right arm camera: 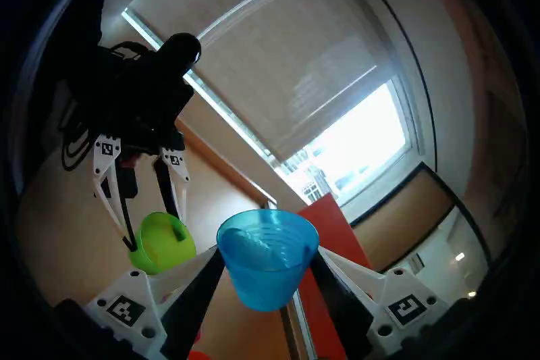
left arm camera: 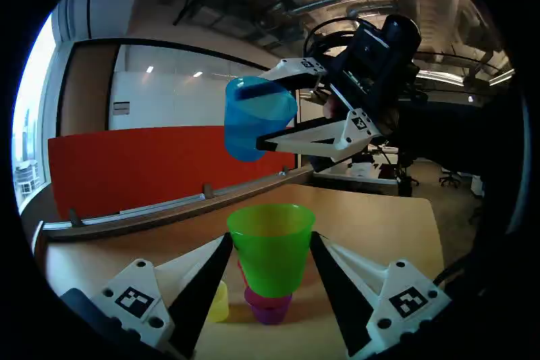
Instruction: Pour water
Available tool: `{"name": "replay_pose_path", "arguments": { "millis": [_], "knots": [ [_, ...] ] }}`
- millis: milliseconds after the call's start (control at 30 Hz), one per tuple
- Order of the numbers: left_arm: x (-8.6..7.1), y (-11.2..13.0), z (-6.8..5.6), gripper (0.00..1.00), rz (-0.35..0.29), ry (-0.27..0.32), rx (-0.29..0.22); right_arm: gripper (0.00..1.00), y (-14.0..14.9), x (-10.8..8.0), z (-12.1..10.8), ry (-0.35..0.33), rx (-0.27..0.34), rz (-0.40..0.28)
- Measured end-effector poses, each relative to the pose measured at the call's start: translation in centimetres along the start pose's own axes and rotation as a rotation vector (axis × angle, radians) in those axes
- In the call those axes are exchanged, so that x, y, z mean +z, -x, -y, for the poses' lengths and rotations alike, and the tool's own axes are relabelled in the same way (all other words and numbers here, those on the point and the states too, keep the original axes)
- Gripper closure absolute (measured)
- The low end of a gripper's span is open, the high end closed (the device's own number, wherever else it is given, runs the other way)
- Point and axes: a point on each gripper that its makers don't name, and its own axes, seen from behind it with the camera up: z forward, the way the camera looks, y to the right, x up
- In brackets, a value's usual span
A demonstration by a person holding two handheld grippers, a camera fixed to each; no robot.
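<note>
My left gripper (left arm camera: 271,242) is shut on a green plastic cup (left arm camera: 271,259), held upright just above the wooden table (left arm camera: 378,225). Higher up and farther off, my right gripper (left arm camera: 253,117) is shut on a translucent blue cup (left arm camera: 251,120) that leans slightly. In the right gripper view the blue cup (right arm camera: 268,265) sits between my right gripper's (right arm camera: 268,255) fingers, mouth toward the camera. Beyond it my left gripper (right arm camera: 156,237) holds the green cup (right arm camera: 162,244) lower down. I cannot tell whether either cup holds water.
Under the green cup, a magenta cup (left arm camera: 268,306) and a yellow cup (left arm camera: 217,302) stand on the table. A red partition panel (left arm camera: 148,164) runs along the table's far edge. Office chairs (left arm camera: 449,177) stand beyond the table's right side. A bright window (right arm camera: 351,150) lies ahead.
</note>
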Motion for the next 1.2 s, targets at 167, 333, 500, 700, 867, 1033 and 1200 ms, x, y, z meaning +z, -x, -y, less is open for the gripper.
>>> {"name": "replay_pose_path", "arguments": {
  "millis": [167,333,500,700,867,1033,1200],
  "knots": [
    [0.0,-0.3,0.1,0.16,-0.010,-0.003,-0.001,0.11,0.0,0.2,-0.2,0.004,-0.018,0.006],
    [-0.1,-0.5,0.3,0.16,-0.018,-0.007,-0.002,0.11,0.0,0.3,-0.3,0.004,-0.037,0.011],
    [0.0,-0.6,0.3,0.16,-0.024,-0.008,-0.001,0.11,0.0,0.4,-0.5,0.003,-0.059,0.018],
    [-0.1,-0.8,0.4,0.16,-0.031,-0.011,-0.003,0.11,0.1,0.5,-0.8,0.006,-0.087,0.024],
    [-0.1,-1.0,0.4,0.16,-0.037,-0.013,-0.002,0.11,0.1,0.6,-1.0,0.007,-0.118,0.032],
    [0.0,-1.2,0.3,0.16,-0.043,-0.012,-0.004,0.11,0.1,0.8,-1.1,0.007,-0.141,0.035],
    [0.0,-1.2,0.2,0.16,-0.042,-0.011,-0.001,0.11,0.1,0.9,-1.2,0.005,-0.162,0.040]
  ]
}}
